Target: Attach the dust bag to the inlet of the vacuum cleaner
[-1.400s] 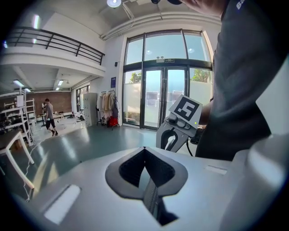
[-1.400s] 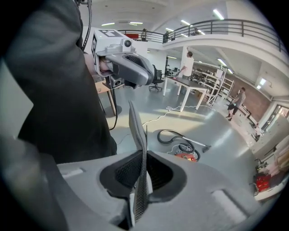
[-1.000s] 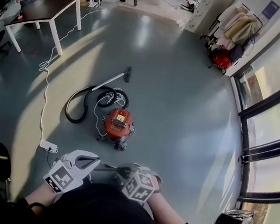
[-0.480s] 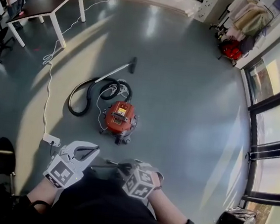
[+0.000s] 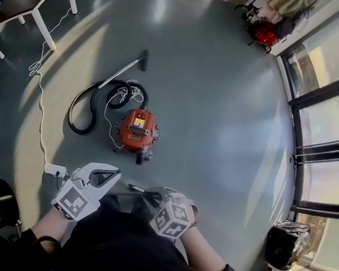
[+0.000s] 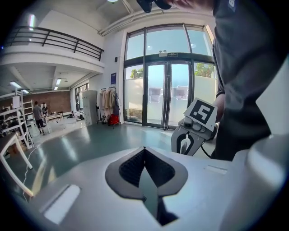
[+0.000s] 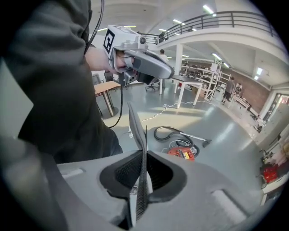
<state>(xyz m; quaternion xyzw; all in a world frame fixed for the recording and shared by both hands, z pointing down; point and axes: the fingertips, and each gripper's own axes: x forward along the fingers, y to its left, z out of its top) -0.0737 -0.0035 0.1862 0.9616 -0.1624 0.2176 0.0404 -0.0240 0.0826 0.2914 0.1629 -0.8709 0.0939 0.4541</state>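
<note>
The red vacuum cleaner [image 5: 137,128] stands on the grey floor, with its black hose [image 5: 83,109] and wand coiled to its left. It also shows far off past the right jaws, as a small red vacuum cleaner [image 7: 181,153]. My right gripper [image 5: 151,194] is shut on a thin flat grey dust bag [image 7: 136,135], seen edge-on and sticking up from the jaws. In the head view the dust bag [image 5: 135,188] reaches towards my left gripper [image 5: 113,174], which is shut and holds nothing. Both grippers hover close to my body, well short of the vacuum.
A white power strip [image 5: 54,170] with a white cable [image 5: 40,103] lies left of the grippers. A white-legged table [image 5: 28,0] stands at the far left. A black bin bag [image 5: 281,246] sits by the glass doors [image 5: 329,136] on the right.
The head view has tipped and shifted, so the vacuum now sits higher and further left in the picture. Both grippers have sunk a little; the right keeps hold of the bag.
</note>
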